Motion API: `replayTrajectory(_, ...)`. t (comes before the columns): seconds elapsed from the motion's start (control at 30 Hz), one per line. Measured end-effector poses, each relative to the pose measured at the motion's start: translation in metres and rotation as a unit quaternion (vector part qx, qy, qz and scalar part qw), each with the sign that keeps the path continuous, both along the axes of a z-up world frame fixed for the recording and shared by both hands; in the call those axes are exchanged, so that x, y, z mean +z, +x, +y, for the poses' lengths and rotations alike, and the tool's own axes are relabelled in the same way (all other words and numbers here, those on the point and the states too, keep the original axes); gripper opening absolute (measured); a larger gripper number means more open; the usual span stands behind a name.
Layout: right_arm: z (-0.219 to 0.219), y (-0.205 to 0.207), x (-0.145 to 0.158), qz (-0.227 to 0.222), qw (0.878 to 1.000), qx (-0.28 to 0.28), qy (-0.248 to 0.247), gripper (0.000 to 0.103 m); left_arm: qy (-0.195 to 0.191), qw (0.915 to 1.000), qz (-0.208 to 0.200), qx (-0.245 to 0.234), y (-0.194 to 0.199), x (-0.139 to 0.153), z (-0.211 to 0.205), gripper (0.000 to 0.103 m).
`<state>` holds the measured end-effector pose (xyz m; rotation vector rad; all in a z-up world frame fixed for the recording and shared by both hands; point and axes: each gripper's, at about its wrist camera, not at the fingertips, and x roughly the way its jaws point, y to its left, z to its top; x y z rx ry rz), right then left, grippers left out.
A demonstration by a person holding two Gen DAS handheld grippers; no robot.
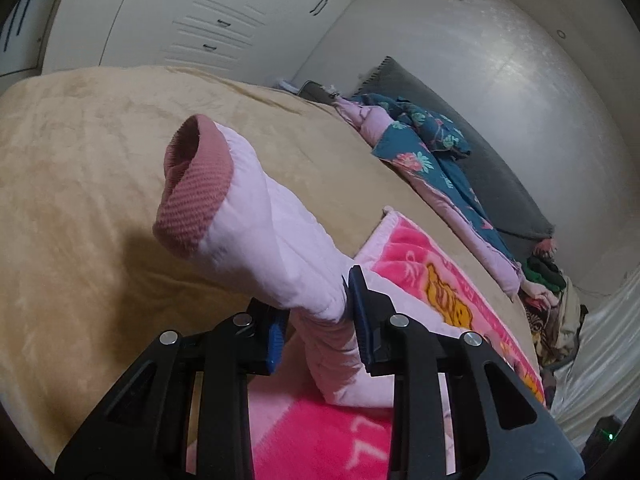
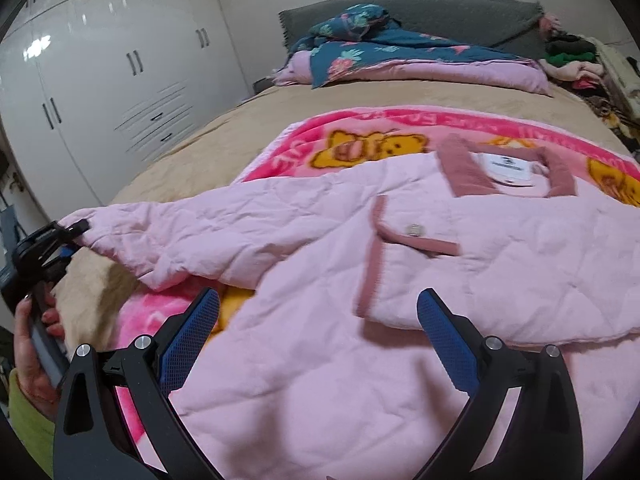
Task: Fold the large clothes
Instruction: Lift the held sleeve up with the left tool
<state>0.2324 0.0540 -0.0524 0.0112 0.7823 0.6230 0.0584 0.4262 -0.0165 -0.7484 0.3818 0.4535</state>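
Your left gripper (image 1: 316, 312) is clamped on the sleeve (image 1: 256, 236) of the pink quilted jacket (image 2: 360, 280), lifting it clear of the bed (image 1: 80, 160). Your right gripper (image 2: 318, 336) hangs wide apart over the jacket's body, gripping nothing. The jacket lies spread on a pink bear-print blanket (image 2: 360, 136) atop the tan bedcover. Beyond sit a floral quilt (image 2: 360, 44), a grey headboard cushion (image 2: 460, 12), and what looks like piled clothing (image 2: 572, 60); white wardrobes (image 2: 100, 80) line the wall.
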Motion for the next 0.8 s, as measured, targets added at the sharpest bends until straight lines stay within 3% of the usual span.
replayTrajectory(0.4,-0.038,-0.001,0.003,-0.01,1.0,-0.023,0.005,0.099,0.031,0.9992,-0.014,-0.022,-0.003,0.014,-0.03,0.019)
replayTrajectory(0.8,-0.069,-0.01,0.026,-0.032,0.998,-0.04,0.021,0.099,0.046,0.9978,-0.019,-0.044,0.005,0.033,-0.058,0.015)
